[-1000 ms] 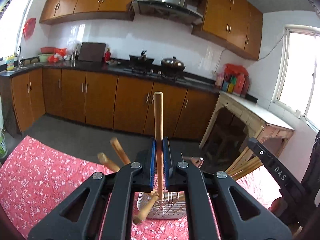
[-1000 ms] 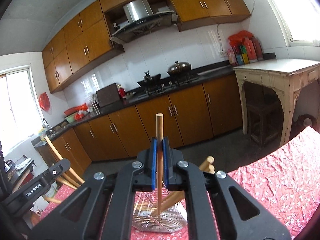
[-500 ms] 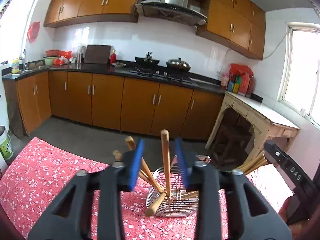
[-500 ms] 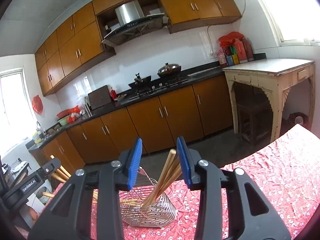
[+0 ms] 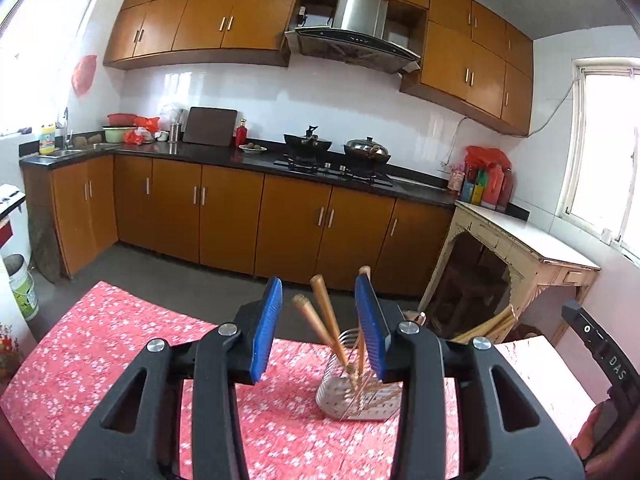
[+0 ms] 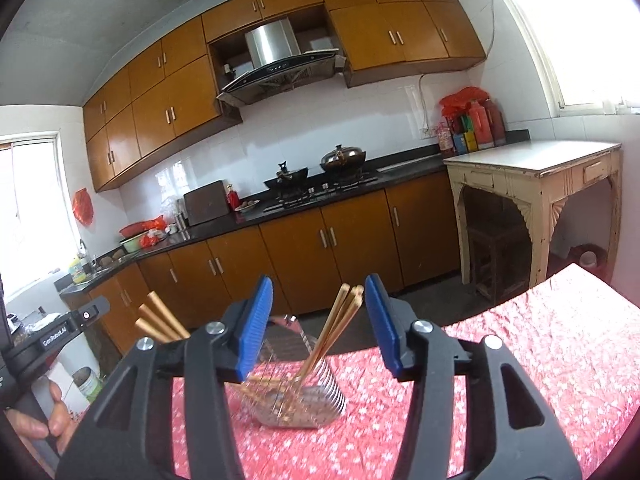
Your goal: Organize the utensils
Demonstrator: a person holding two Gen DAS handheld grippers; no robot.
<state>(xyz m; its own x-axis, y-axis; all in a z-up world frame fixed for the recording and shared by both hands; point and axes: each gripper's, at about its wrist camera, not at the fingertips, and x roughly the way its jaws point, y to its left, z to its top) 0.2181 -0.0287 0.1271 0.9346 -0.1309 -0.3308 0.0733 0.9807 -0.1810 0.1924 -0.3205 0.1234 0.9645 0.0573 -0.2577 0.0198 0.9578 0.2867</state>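
On my left I read "GenRobot.AI" in white along the black body of my left gripper [image 6: 60, 336], seen from my right wrist. From my left wrist, the black body of my right gripper [image 5: 612, 364] shows the white letters "DAS". Labels on the far bottles are too small to read.

Home kitchen: wooden cabinets [image 5: 224, 208], range hood [image 5: 356, 36], gas hob [image 5: 332, 166] with pots [image 5: 366, 148], sink [image 5: 76, 152], all beyond the fingers.
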